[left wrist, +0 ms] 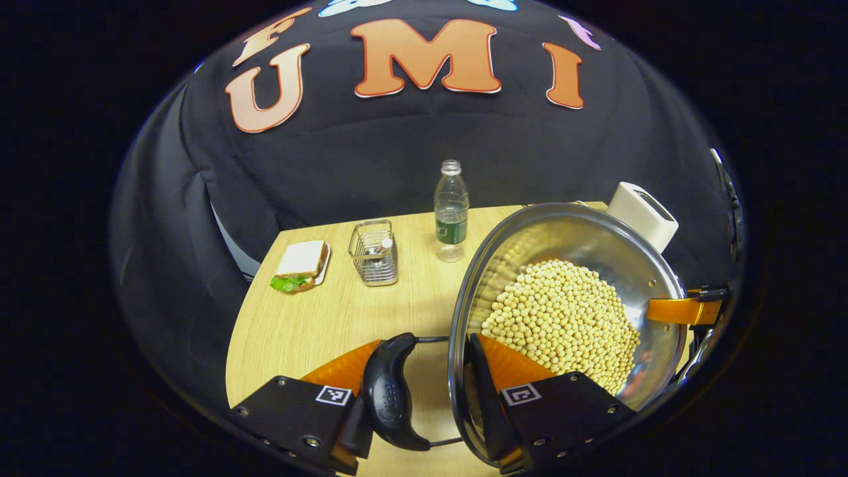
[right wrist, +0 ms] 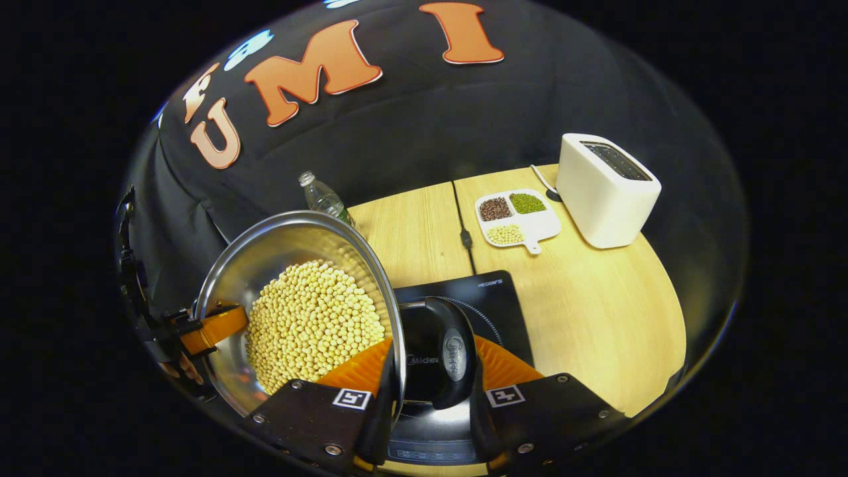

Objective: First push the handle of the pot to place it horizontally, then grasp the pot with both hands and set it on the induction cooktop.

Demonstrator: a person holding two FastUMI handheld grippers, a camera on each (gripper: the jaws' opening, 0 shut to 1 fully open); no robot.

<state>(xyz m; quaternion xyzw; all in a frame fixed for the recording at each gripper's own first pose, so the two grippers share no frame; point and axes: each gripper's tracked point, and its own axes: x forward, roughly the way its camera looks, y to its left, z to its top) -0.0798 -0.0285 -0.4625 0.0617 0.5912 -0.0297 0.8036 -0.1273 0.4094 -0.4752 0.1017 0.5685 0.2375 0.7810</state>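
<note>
Left tongs [left wrist: 424,391] and right tongs [right wrist: 430,371] each pinching a pot [right wrist: 265,265] handle [left wrist: 391,391], holding bean-filled pot tilted above the surface [right wrist: 596,311], beside cooktop [right wrist: 490,298].

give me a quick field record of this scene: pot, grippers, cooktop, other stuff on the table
pot: round steel pot full of pale yellow beans, held tilted
left gripper: fingers astride the pot's left black loop handle and rim
right gripper: fingers astride the pot's right black loop handle and rim
cooktop: black induction cooktop just beyond the right handle
table: light wooden table
other items: sandwich, wire basket, clear plastic bottle, white toaster, white divided dish
</note>
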